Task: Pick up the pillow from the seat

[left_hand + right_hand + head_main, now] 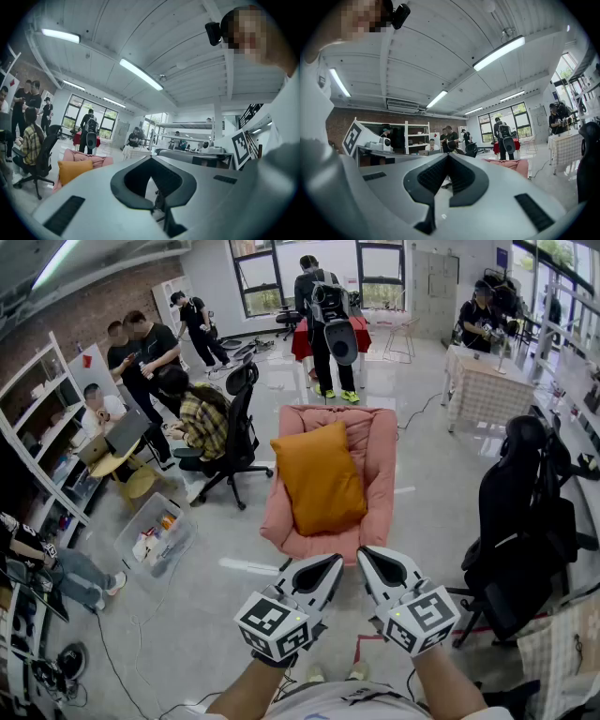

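Note:
An orange pillow leans upright against the back of a pink padded seat on the floor ahead. My left gripper and right gripper hover side by side just short of the seat's front edge, both shut and holding nothing. The left gripper view shows its own tips closed together, with the pillow and pink seat small at lower left. In the right gripper view the tips also meet, and only the seat shows, to the right.
A black office chair with a seated person stands left of the seat, and another black chair stands to the right. A clear plastic box lies on the floor at left. Shelves, several people and tables ring the room.

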The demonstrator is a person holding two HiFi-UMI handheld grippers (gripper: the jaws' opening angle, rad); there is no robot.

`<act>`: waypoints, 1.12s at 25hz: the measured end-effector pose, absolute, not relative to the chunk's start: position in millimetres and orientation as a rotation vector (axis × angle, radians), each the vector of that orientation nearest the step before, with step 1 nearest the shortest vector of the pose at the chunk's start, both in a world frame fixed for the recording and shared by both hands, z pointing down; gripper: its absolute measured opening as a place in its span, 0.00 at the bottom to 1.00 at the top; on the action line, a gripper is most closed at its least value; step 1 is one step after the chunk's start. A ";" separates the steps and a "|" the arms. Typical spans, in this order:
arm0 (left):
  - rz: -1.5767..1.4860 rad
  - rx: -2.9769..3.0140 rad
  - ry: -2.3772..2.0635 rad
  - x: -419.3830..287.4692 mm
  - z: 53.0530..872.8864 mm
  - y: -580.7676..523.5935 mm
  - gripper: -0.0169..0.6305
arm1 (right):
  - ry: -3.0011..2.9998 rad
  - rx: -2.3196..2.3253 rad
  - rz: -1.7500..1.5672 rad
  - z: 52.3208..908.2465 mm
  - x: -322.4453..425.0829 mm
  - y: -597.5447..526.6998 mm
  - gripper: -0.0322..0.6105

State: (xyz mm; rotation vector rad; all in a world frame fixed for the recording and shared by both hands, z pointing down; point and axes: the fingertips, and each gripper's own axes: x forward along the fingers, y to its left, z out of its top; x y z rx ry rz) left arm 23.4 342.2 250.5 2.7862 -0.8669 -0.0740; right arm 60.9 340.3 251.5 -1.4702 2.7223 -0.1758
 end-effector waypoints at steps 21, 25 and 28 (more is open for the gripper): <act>-0.067 2.755 -0.987 17.8 251.3 330.8 0.04 | 2.689 -1.448 -0.205 251.1 88.0 337.7 0.07; -0.062 2.734 -1.053 15.9 254.5 327.5 0.04 | 2.692 -1.446 -0.230 258.5 97.0 337.2 0.07; -0.064 2.717 -1.087 18.0 257.7 329.1 0.04 | 2.704 -1.426 -0.244 262.9 102.3 339.8 0.07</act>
